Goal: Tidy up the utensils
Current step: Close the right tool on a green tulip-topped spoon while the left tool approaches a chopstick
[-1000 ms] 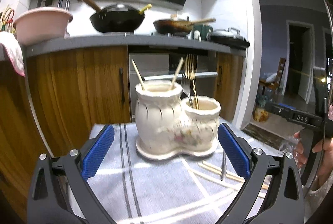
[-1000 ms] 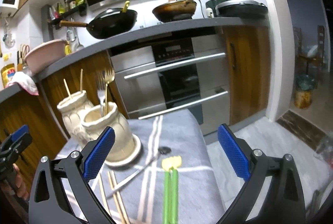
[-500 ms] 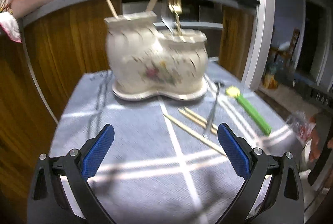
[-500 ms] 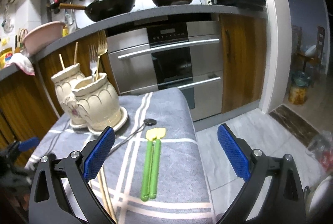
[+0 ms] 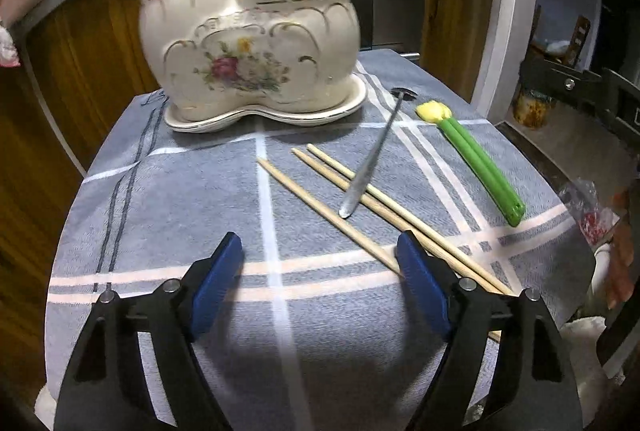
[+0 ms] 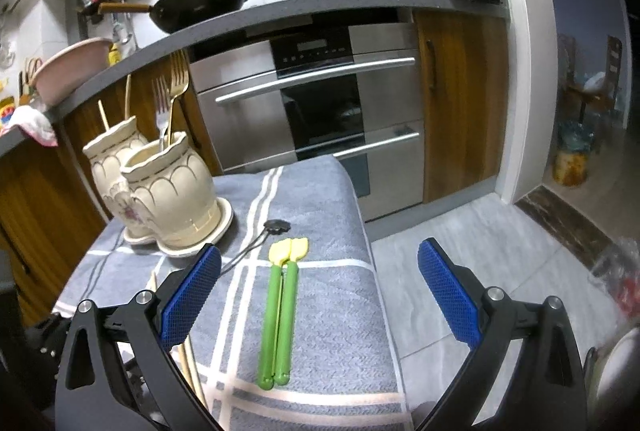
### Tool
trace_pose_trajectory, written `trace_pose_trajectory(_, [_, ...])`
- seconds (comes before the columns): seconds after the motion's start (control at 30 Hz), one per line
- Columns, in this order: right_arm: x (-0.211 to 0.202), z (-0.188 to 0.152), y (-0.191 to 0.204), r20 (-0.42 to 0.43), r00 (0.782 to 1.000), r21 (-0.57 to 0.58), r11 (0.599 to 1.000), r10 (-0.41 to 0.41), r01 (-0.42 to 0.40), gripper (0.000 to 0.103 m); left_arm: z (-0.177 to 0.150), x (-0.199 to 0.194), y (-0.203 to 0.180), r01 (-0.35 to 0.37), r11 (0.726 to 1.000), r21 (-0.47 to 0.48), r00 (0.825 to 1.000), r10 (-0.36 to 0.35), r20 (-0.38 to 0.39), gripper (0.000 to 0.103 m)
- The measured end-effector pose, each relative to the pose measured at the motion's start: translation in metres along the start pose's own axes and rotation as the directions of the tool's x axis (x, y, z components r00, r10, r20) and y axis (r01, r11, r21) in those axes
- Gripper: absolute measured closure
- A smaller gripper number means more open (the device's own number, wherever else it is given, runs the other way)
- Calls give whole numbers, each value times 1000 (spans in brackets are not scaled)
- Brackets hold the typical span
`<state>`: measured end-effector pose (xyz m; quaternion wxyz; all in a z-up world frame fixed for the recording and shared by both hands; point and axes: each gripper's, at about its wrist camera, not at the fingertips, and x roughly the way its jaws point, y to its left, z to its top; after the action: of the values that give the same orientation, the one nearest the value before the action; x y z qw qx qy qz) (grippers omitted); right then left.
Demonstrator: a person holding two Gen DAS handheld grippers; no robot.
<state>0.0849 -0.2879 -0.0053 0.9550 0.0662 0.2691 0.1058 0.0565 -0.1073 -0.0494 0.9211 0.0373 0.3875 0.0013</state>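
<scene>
**Left tongs closing in over loose chopsticks; right tongs wide and empty**

Left tongs [image 5: 320,263] point down at the grey striped towel [image 5: 180,215] covering the counter. Their jaws have just been narrowing but are still apart, nothing gripped; only bare towel lies between the blue pads. The near end of one wooden chopstick [image 5: 324,215] runs up against the right-hand pad [image 5: 420,283]; cannot tell if it touches. Two more chopsticks [image 5: 384,203] lie side by side just right of it, passing under that same finger. A metal utensil [image 5: 372,167] lies across the pair, its round dark head toward the holder. Further right, apart from the rest, lies a pair of green chopsticks with yellow tips [image 5: 476,163].

The cream ceramic double holder [image 5: 248,55] stands on its saucer at the far side of the towel. Taller pot holds two wooden sticks; lower pot holds a silver fork [image 6: 161,111] and a gold fork [image 6: 176,87], tines up.

Right tongs [image 6: 320,283] are spread wide, empty, above the green pair, near the towel's right edge.
</scene>
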Motion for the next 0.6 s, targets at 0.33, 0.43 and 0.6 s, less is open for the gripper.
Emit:
trace_pose_trajectory(0.33, [32, -14, 29, -173, 983, -80, 993, 68, -83, 63, 1, -1, 0, 41, 998, 38, 999, -41, 2, 57])
trace_pose_trajectory(0.43, [41, -17, 35, -215, 972, -80, 991, 92, -111, 76, 2, -3, 4, 74, 996, 48, 997, -74, -11, 76])
trace_pose_trajectory(0.6, [50, -18, 40, -248, 965, -91, 989, 88, -113, 80, 0, -5, 19, 129, 990, 52, 991, -127, -41, 87])
